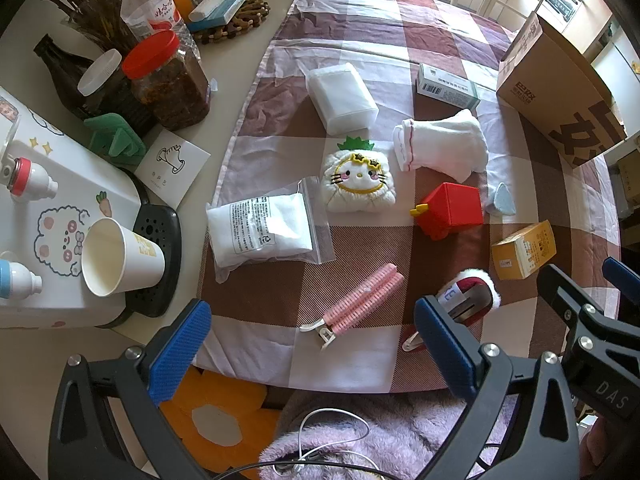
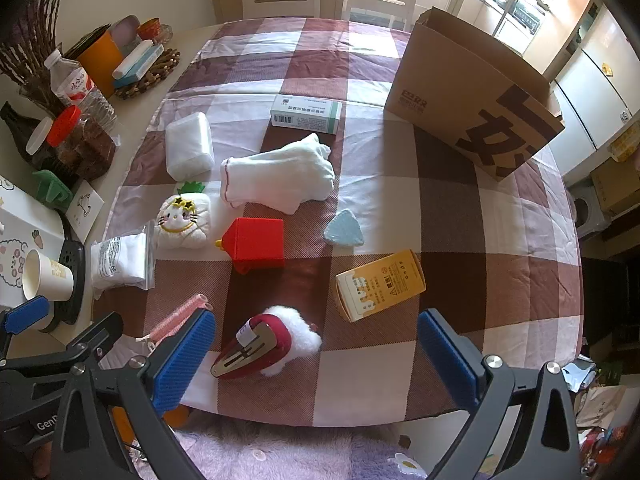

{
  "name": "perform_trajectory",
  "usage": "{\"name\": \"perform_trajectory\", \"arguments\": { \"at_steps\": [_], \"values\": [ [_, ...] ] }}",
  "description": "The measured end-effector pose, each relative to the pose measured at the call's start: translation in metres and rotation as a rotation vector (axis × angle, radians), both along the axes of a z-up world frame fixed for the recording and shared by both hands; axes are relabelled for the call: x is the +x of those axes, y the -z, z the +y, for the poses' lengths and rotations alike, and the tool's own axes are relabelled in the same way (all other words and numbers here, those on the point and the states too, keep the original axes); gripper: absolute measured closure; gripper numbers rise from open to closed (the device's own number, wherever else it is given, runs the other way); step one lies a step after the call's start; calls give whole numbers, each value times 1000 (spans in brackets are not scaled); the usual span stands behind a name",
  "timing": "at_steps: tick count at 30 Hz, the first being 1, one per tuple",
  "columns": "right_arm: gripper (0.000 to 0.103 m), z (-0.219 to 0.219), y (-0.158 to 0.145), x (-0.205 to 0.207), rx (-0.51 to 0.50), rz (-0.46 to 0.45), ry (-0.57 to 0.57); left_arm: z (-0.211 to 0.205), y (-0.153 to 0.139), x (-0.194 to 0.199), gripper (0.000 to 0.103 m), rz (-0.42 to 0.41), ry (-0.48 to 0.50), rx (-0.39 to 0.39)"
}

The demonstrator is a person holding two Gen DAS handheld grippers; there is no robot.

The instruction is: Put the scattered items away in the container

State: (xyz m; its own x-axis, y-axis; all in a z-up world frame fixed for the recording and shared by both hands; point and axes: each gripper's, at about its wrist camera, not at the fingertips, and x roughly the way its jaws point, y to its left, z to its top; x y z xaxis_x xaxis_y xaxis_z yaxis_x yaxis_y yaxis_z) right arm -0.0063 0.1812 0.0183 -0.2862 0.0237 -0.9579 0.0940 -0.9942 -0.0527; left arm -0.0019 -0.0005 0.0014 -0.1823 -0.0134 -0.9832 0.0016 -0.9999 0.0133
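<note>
A brown paper bag [image 2: 472, 108] stands open at the far right of the checked cloth; it also shows in the left wrist view [image 1: 560, 92]. Scattered on the cloth: white gloves [image 2: 276, 176], a red box [image 2: 256, 244], a yellow box [image 2: 380, 284], a green-white box [image 2: 306, 114], a pineapple cat plush [image 1: 360, 178], a white packet in a zip bag [image 1: 264, 228], a pink hair clip [image 1: 360, 300], a red furry hair clip [image 2: 260, 344]. My left gripper [image 1: 312, 344] is open above the near edge. My right gripper [image 2: 316, 356] is open, above the red furry clip.
Jars [image 1: 168, 80], a water bottle [image 1: 148, 4], a paper cup [image 1: 116, 258] and a white appliance [image 1: 52, 216] crowd the table's left side. A clear tub [image 1: 342, 98] and a blue triangle [image 2: 344, 230] lie on the cloth. Chairs stand at the far side.
</note>
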Motion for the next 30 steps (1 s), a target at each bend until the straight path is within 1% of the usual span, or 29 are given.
{"name": "perform_trajectory", "arguments": {
  "at_steps": [30],
  "values": [
    [0,0,-2,0,2,13,-6,-2,-2,-2,1,6,1,-5]
  ]
}}
